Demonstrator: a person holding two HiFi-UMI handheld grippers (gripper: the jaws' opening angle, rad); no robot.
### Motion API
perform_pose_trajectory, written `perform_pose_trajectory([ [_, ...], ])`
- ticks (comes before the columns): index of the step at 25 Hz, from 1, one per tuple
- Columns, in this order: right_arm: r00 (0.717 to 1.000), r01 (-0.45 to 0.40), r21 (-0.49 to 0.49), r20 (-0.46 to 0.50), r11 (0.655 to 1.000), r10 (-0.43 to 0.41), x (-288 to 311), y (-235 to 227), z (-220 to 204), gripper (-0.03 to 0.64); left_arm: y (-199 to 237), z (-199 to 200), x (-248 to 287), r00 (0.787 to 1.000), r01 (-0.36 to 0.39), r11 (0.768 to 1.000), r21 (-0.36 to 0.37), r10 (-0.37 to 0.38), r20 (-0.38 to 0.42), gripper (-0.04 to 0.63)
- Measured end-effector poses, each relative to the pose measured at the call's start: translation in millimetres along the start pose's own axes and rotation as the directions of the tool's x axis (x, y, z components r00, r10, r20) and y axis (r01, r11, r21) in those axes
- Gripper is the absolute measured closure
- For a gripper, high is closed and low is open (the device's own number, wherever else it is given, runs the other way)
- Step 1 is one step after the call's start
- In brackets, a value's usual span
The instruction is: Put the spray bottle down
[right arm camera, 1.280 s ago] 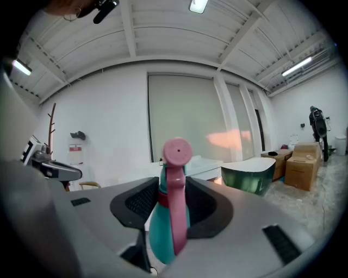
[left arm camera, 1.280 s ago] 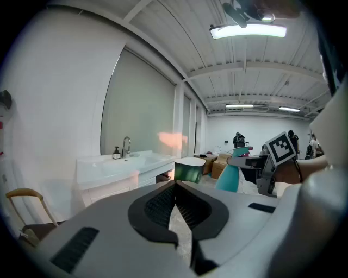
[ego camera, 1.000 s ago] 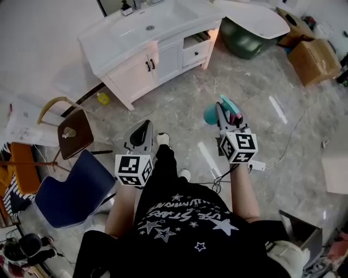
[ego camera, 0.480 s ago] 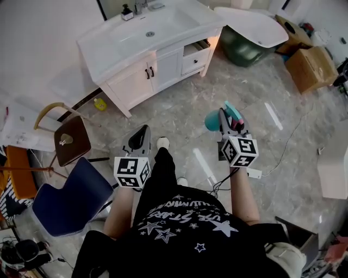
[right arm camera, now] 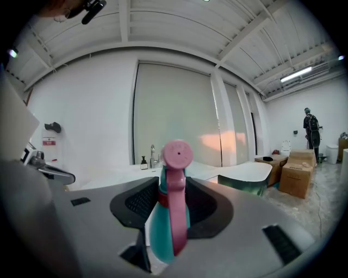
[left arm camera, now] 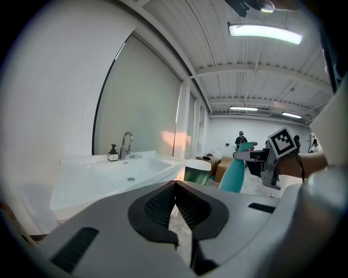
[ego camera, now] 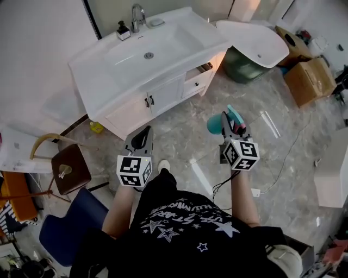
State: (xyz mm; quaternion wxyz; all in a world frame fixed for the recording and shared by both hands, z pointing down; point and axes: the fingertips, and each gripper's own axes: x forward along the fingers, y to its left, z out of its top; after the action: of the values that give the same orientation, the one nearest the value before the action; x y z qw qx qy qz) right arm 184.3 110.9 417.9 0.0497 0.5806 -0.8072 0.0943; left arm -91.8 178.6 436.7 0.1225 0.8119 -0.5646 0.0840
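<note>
A teal spray bottle [ego camera: 215, 124] with a pink trigger head stands upright between the jaws of my right gripper [ego camera: 228, 120], which is shut on it. In the right gripper view the spray bottle [right arm camera: 169, 220] fills the middle, its pink head towards the camera, with the right gripper [right arm camera: 168, 203] pressing on both sides. My left gripper [ego camera: 143, 134] hangs level over the floor to the left, shut with nothing in it. Its pads meet at the tip in the left gripper view [left arm camera: 175, 187], where the spray bottle [left arm camera: 234, 175] shows at the right. A white vanity [ego camera: 117, 73] with a sink lies just ahead.
A faucet [ego camera: 136, 15] and a small soap bottle [ego camera: 123, 31] stand at the sink's back. A green tub [ego camera: 243, 61] under a white lid, then cardboard boxes [ego camera: 308, 81], sit to the right. A brown stool [ego camera: 69, 168] and a blue chair [ego camera: 61, 234] are at the left.
Both grippers, the right one still carrying the spray bottle, have moved forward towards the vanity, which now lies much closer in the head view.
</note>
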Motion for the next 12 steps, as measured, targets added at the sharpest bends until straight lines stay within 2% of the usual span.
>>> perform_pose_trajectory([
  [6,0.999,0.044,-0.006,-0.004,0.999,-0.044,96,-1,28,0.457,65,31,77,1.0,0.026,1.0,-0.01,-0.026,-0.013,0.58],
  [12,0.998,0.061,0.009,0.002,0.998,-0.061,157,3,40,0.457,105,45,126,0.998,0.046,0.999,-0.004,-0.046,-0.03,0.58],
])
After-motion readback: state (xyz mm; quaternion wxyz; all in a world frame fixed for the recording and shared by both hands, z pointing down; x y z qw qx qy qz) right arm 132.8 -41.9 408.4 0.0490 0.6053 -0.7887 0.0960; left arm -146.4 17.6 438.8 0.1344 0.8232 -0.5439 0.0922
